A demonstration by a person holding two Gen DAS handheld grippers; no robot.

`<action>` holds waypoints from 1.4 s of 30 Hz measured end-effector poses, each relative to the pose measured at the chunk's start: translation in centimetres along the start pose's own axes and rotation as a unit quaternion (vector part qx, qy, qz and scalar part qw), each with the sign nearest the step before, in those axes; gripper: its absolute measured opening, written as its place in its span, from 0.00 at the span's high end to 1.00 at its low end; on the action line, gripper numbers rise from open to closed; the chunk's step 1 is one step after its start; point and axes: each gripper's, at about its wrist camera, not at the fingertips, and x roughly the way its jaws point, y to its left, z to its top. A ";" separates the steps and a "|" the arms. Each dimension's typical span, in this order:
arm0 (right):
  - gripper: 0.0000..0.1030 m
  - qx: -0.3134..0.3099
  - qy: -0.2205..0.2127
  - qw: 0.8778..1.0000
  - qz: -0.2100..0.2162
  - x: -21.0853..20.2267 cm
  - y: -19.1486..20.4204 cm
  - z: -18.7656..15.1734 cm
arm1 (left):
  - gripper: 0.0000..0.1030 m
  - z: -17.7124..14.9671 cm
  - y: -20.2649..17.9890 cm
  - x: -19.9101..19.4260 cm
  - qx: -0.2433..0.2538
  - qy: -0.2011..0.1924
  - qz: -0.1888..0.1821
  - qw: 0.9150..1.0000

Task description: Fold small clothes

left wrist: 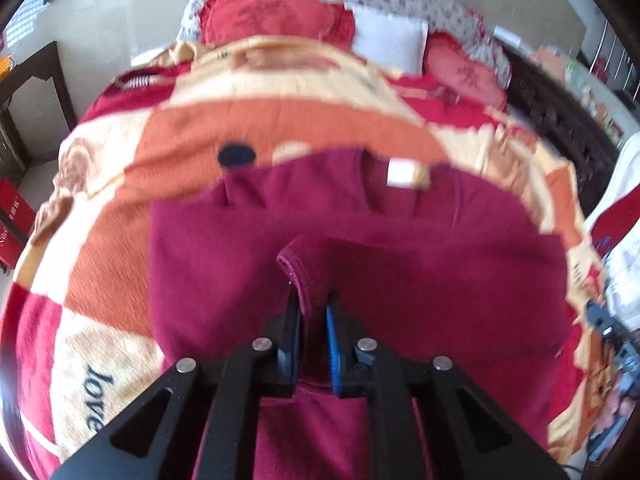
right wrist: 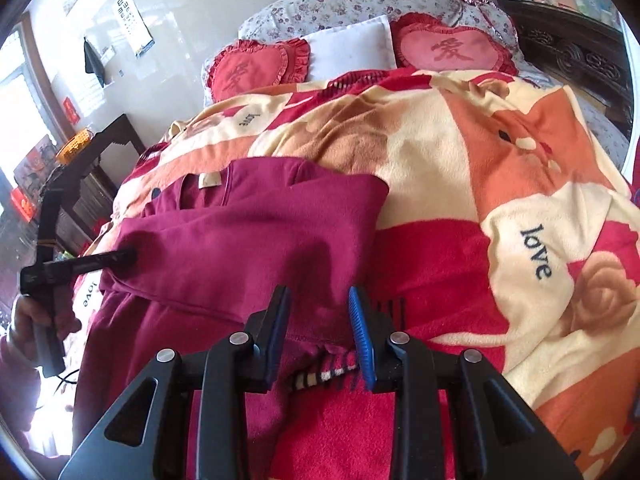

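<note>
Right now the maroon garment (right wrist: 248, 232) lies spread on the patterned blanket (right wrist: 460, 168) of the bed, its neck label (left wrist: 401, 173) on the side toward the heart-shaped pillows (right wrist: 256, 66), and one side already lies doubled over the body. You are dealing with soft, light fleece-like cloth: it will sag, drape and slide on itself, so do not expect it to hold a crease unless you lay it flat.

Your left tool (left wrist: 314, 320) has its jaws nearly closed on a raised hem edge near the garment's middle, with the cloth pinched between the blue pads. In the right wrist view that same tool reaches into the fold from the garment's left side.

Your right tool (right wrist: 320, 320) hovers over the garment's near right edge with a narrow gap between its fingers; no cloth sits between the pads, so it is holding nothing.

Take hold at hems and seams, where the layers are thickest and the pads bite best. A mid-panel pinch would likely bunch the cloth and drag the blanket under it along.
</note>
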 end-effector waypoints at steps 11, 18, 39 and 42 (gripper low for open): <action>0.87 -0.026 0.021 0.999 -0.001 6.5 1.6 5.0 | 0.88 0.9 4.5 2.1 -0.045 0.018 0.059 0.997; 0.87 -0.035 0.045 0.998 -0.014 5.1 1.1 3.6 | 0.86 0.1 4.1 2.0 -0.014 0.010 0.074 0.997; 0.87 -0.022 0.118 0.992 -0.041 5.3 2.2 -1.3 | 0.32 -5.4 4.4 -6.1 -0.071 -0.006 0.025 0.997; 0.79 0.009 0.088 0.996 -0.020 3.9 2.1 -1.8 | 0.30 -8.0 4.4 -7.6 -0.068 -0.003 0.032 0.997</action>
